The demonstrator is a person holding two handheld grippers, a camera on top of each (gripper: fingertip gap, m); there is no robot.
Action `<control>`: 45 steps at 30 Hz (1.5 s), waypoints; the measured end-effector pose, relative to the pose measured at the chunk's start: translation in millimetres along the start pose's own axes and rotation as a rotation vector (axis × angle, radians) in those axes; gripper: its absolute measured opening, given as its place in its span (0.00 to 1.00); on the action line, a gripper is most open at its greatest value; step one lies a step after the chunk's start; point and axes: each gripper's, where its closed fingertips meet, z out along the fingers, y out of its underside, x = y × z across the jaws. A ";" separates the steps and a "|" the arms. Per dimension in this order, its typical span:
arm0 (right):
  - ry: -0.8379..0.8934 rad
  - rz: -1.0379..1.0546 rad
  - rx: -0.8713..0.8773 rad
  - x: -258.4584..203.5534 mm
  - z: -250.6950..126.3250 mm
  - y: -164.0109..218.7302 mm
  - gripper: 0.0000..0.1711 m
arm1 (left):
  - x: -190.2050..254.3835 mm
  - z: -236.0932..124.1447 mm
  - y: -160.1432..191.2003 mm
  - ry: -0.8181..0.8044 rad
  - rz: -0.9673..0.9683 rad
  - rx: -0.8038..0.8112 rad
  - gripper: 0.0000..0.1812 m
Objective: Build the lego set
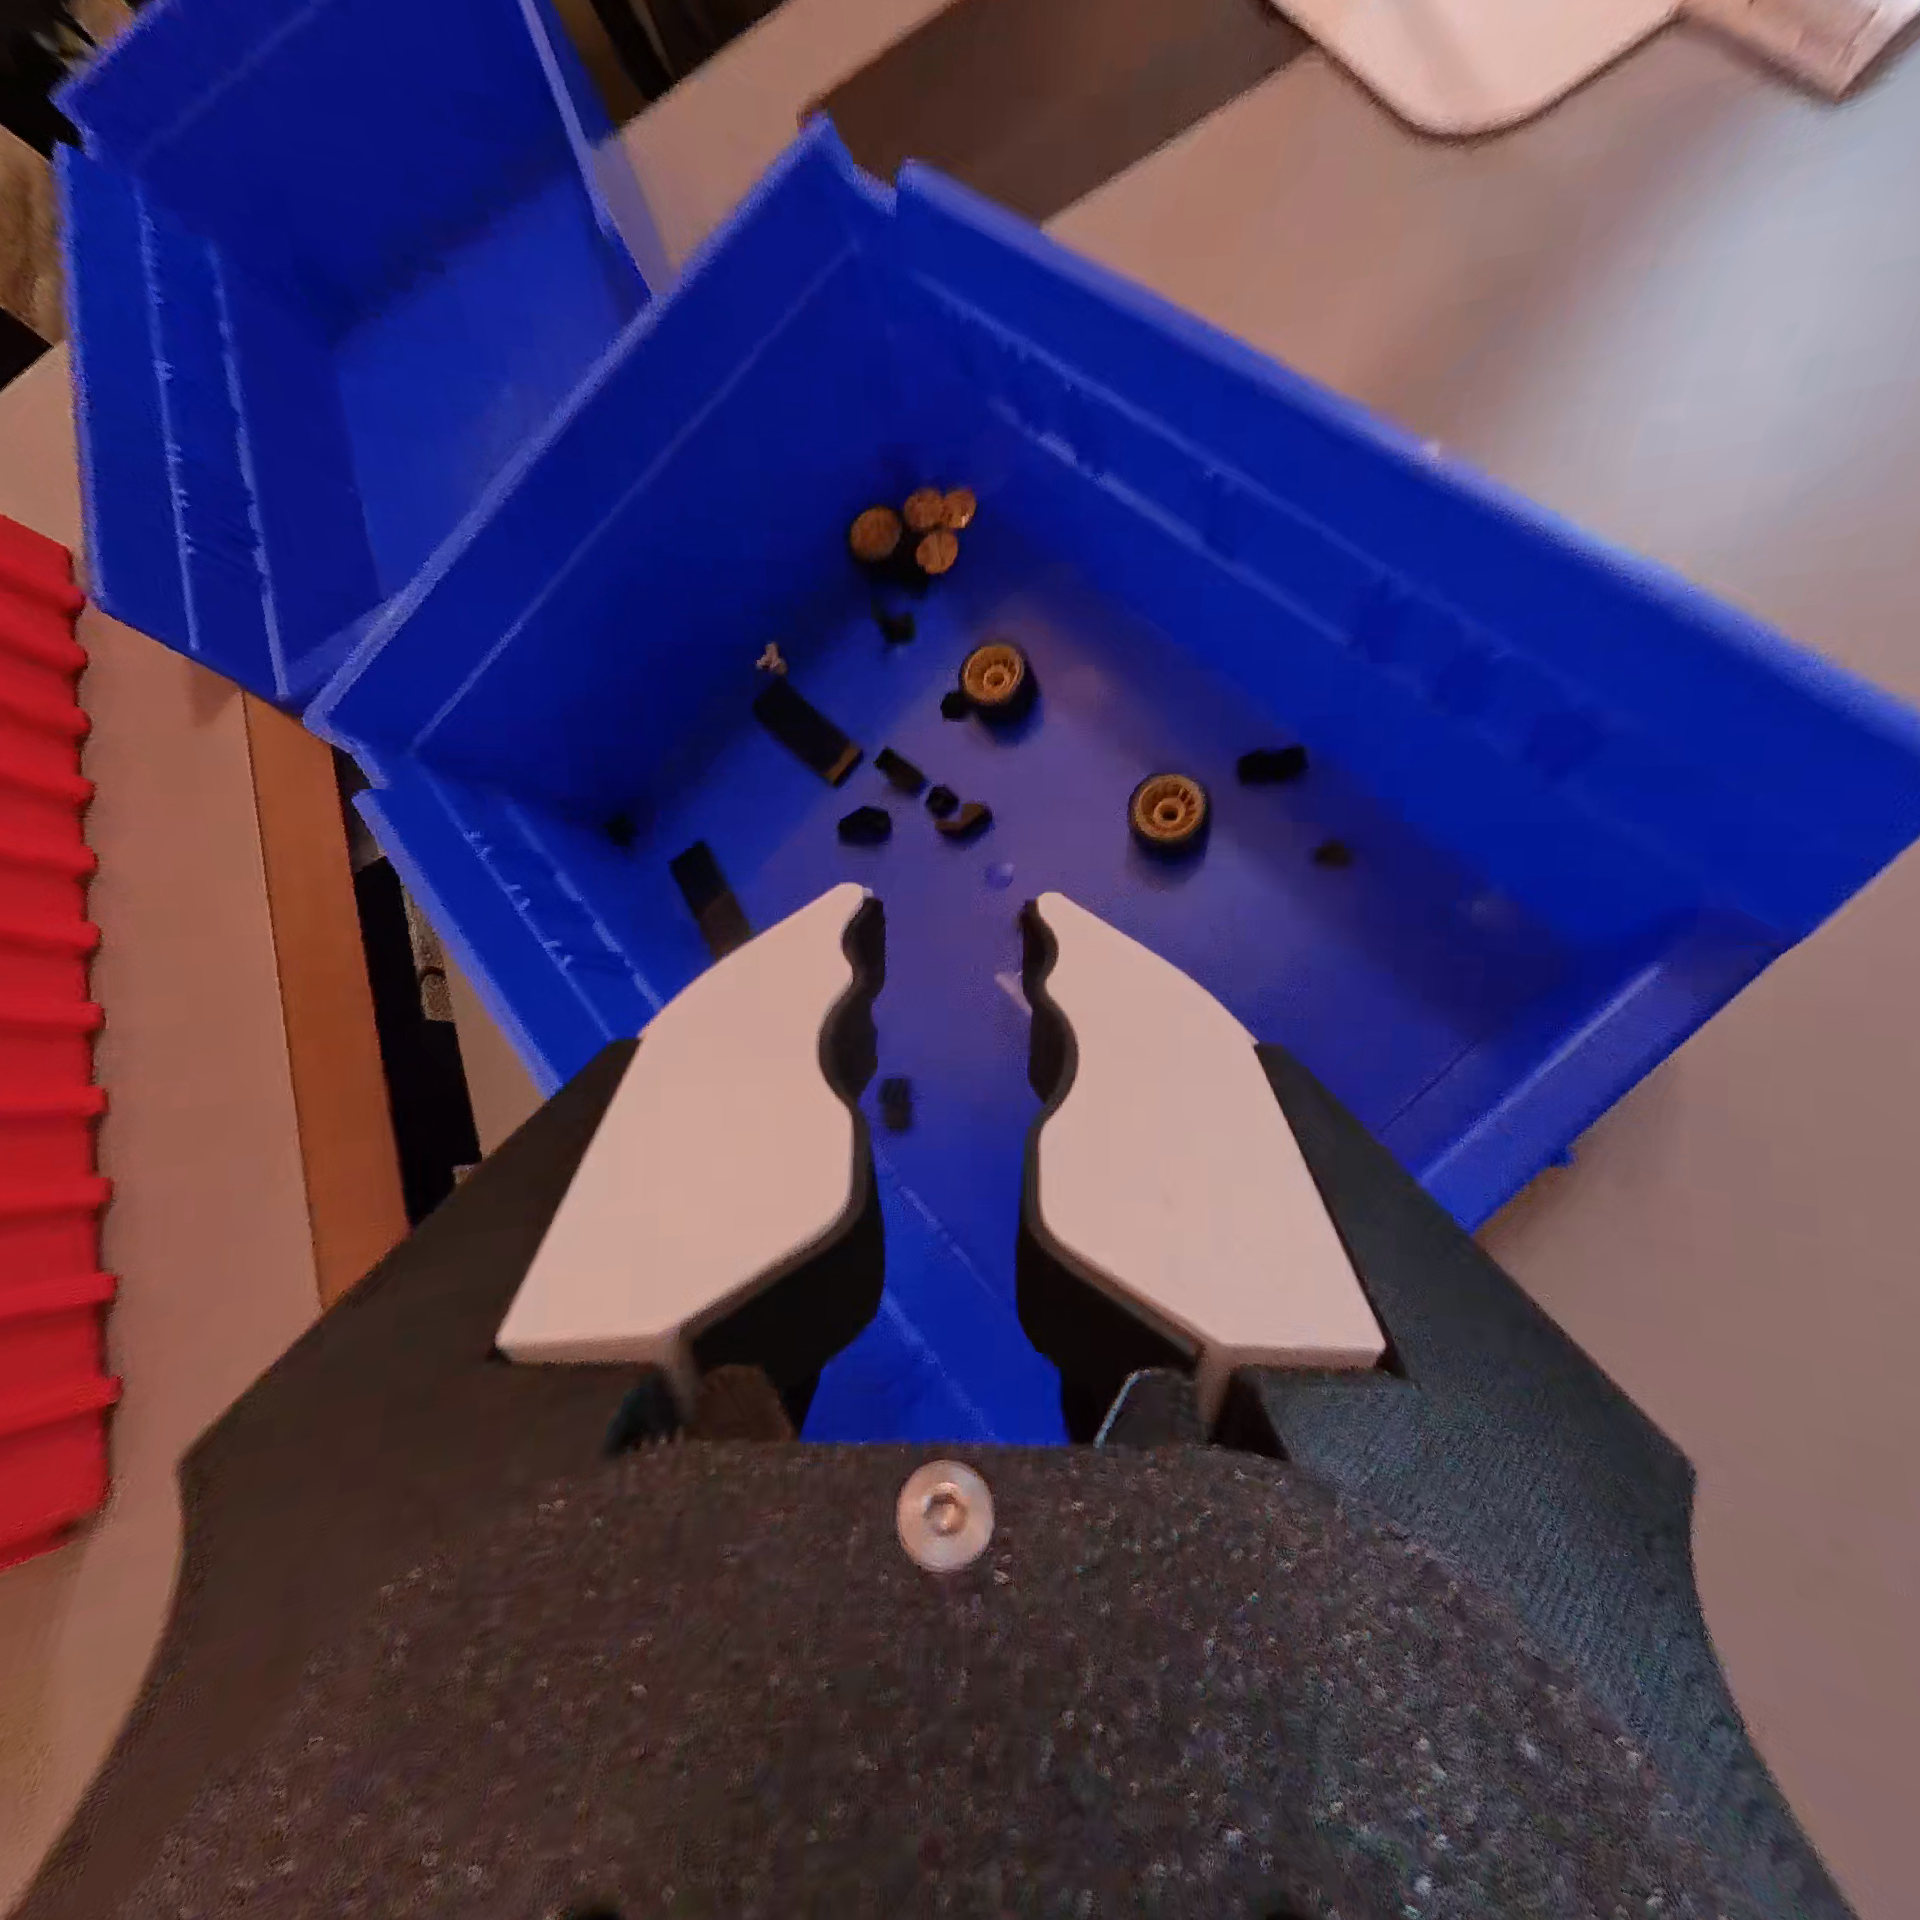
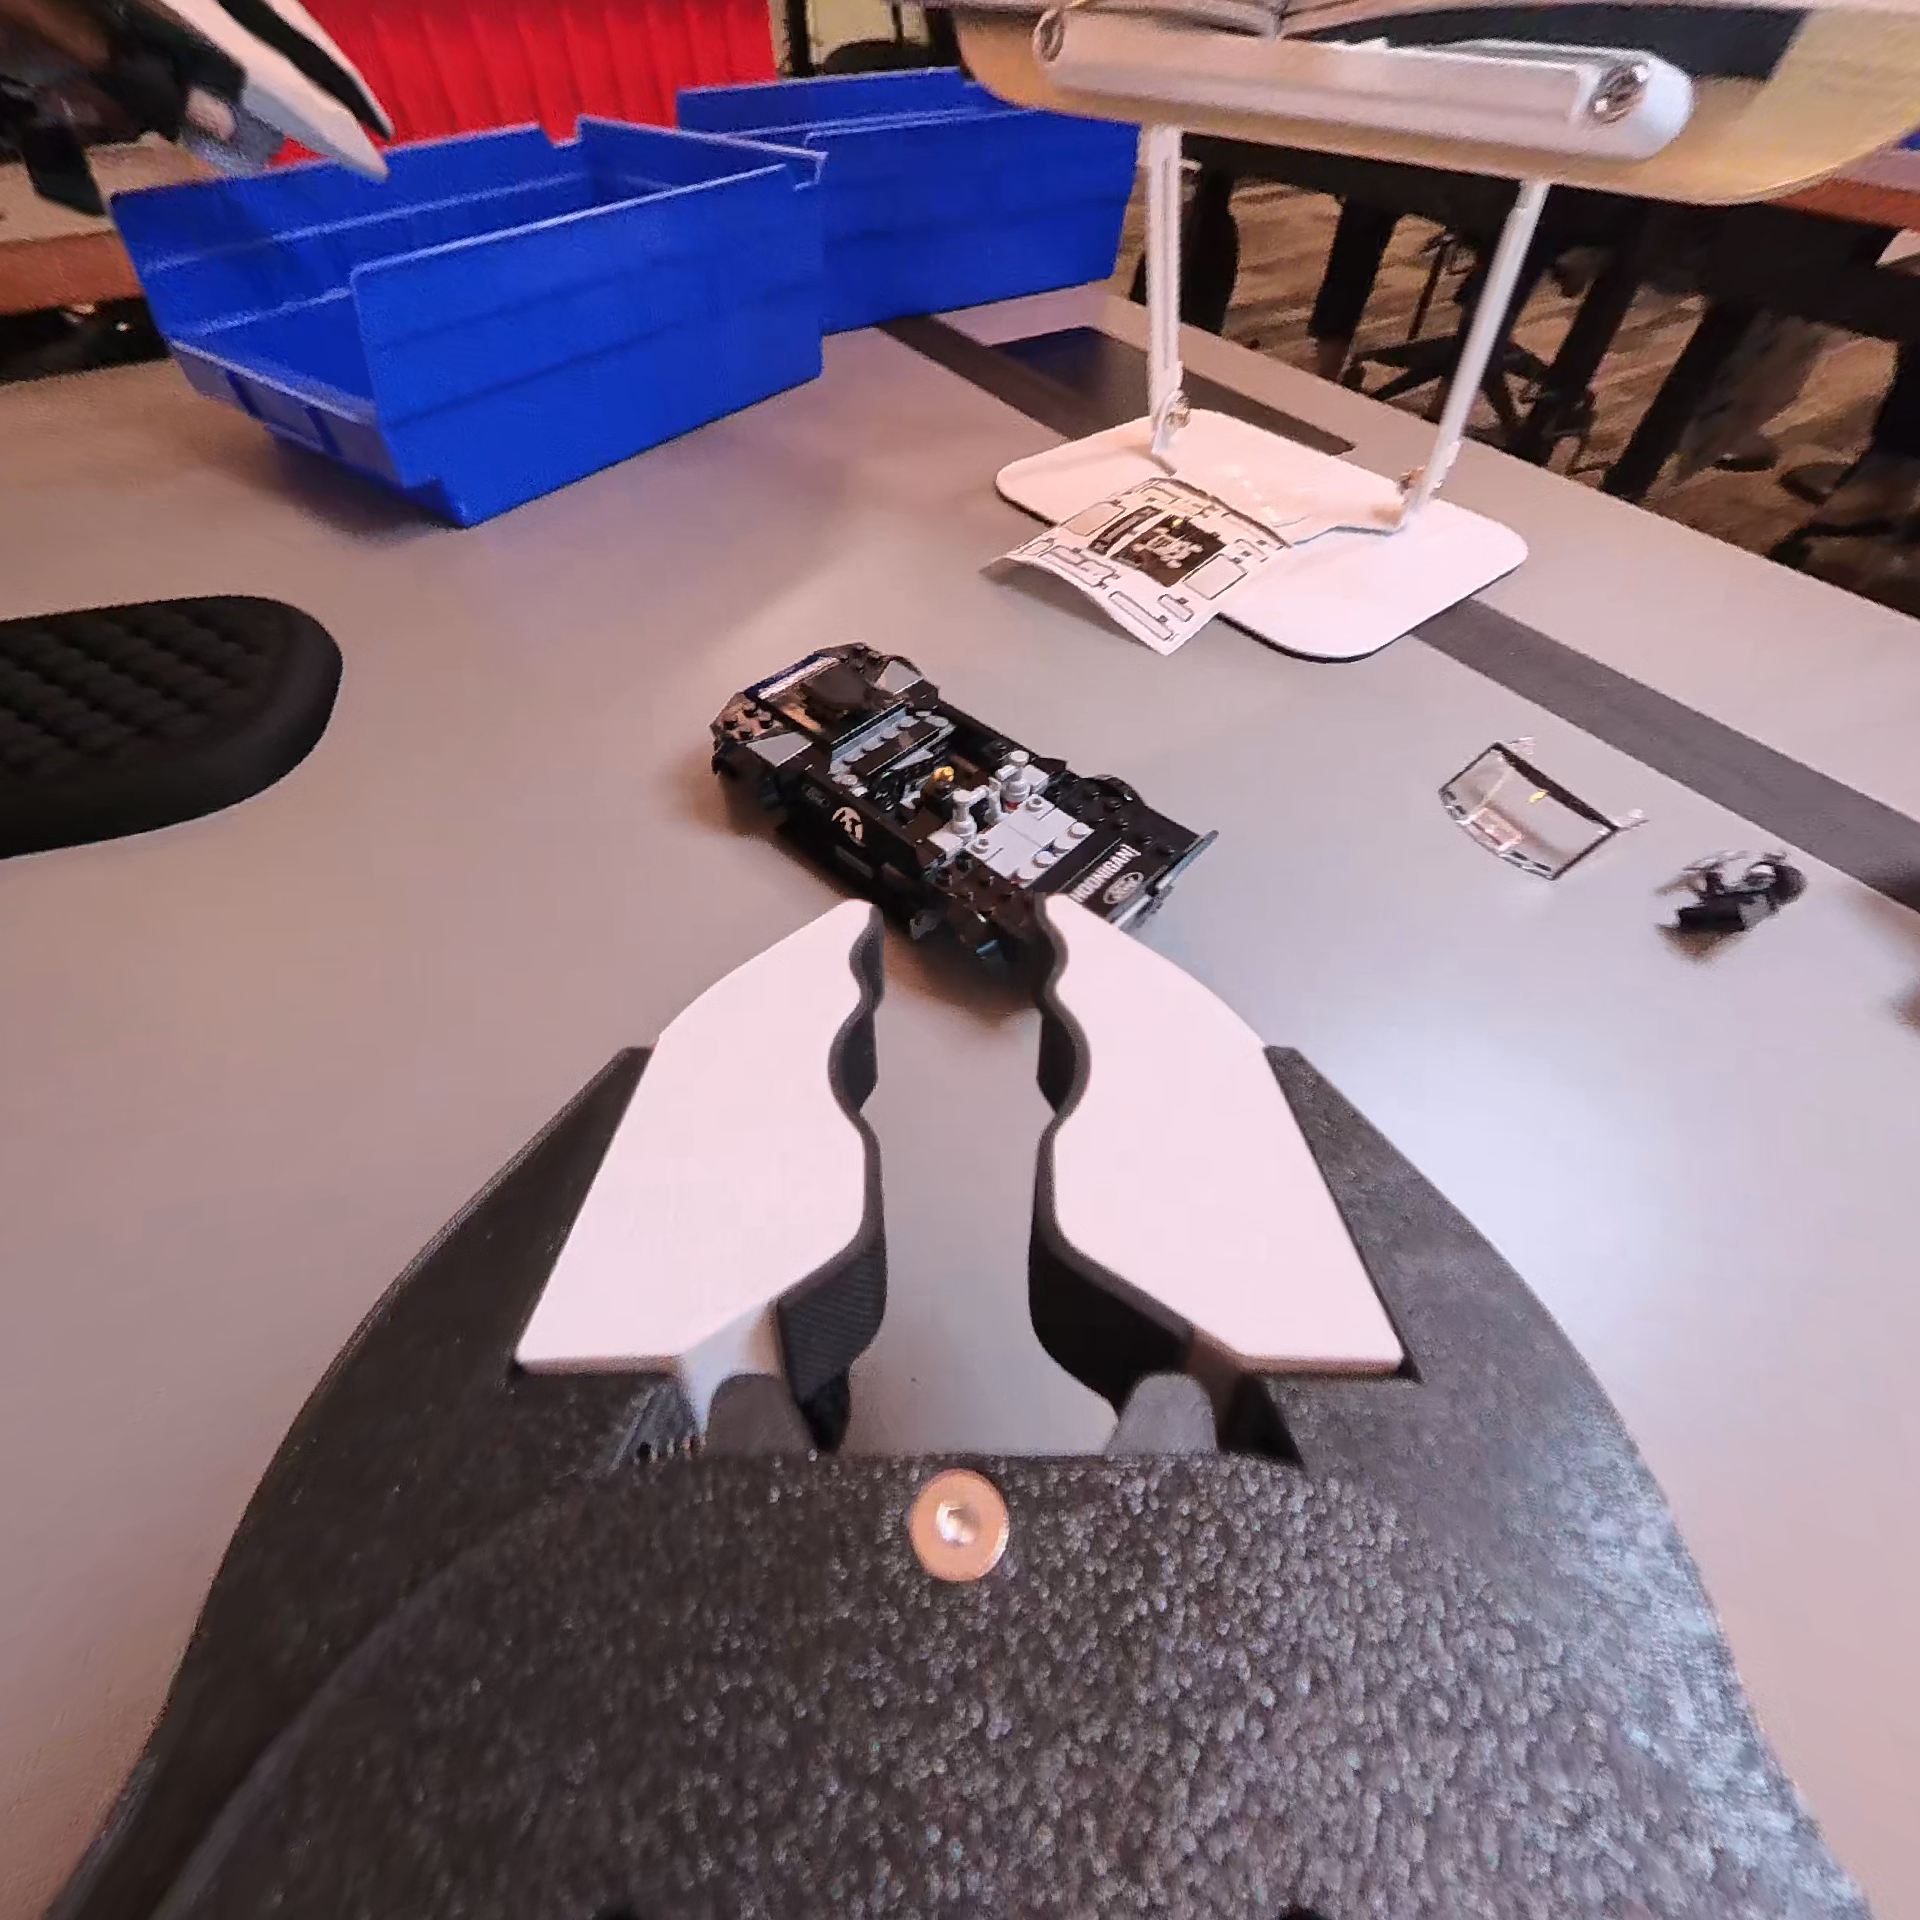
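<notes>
In the left wrist view my left gripper [image 1: 945, 902] is open and empty, held above a blue bin [image 1: 1299, 582] that holds small black lego pieces [image 1: 805, 732] and several tan wheels [image 1: 1169, 810]. In the right wrist view my right gripper [image 2: 958, 914] is open and empty, just short of a part-built black lego car [image 2: 935, 800] lying on the grey table [image 2: 499, 935]. The left gripper also shows in the right wrist view [image 2: 312, 94], above the blue bin [image 2: 499, 312] at the far left.
A second blue bin [image 1: 343, 270] stands behind the first. A white stand [image 2: 1340, 551] with a sticker sheet [image 2: 1143, 561] is at the far right. A clear windscreen piece [image 2: 1527, 810] and a small black part cluster [image 2: 1730, 888] lie to the right. A black pad [image 2: 125, 717] lies left. Some 55 cm of space lies between my two pairs of fingers.
</notes>
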 end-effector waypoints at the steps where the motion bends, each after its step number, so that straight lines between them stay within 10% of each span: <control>1: 0.013 0.004 0.006 2.4 -1.4 0.2 0.16 | -3.9 3.0 4.2 0.009 0.027 -0.034 0.15; 28: 0.156 0.039 0.065 25.4 -9.9 -0.2 0.13 | -35.2 61.4 70.6 0.361 0.567 -0.707 0.19; 45: 0.165 0.073 0.027 33.3 -4.4 10.1 0.13 | -35.5 81.1 99.4 0.404 0.585 -1.027 0.15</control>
